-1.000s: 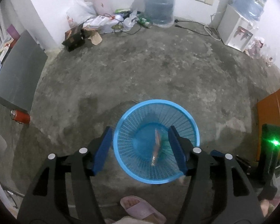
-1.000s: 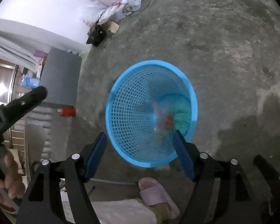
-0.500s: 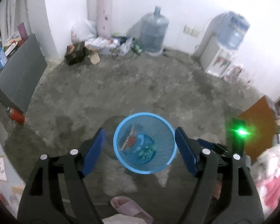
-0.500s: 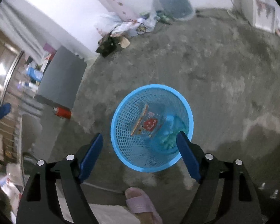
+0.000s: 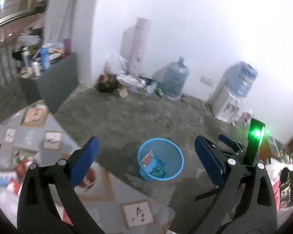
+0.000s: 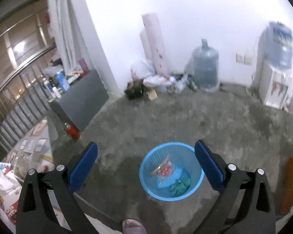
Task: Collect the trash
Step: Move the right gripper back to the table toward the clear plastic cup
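Your blue mesh basket [image 6: 171,172] is standing upright on the concrete floor [image 6: 214,120], holding a red wrapper [image 6: 165,170] and green scraps [image 6: 180,187]; blur is hiding finer detail. You are holding your left tool [image 5: 146,161] and right tool [image 6: 146,162] wide open, empty, now raised farther above it than before.
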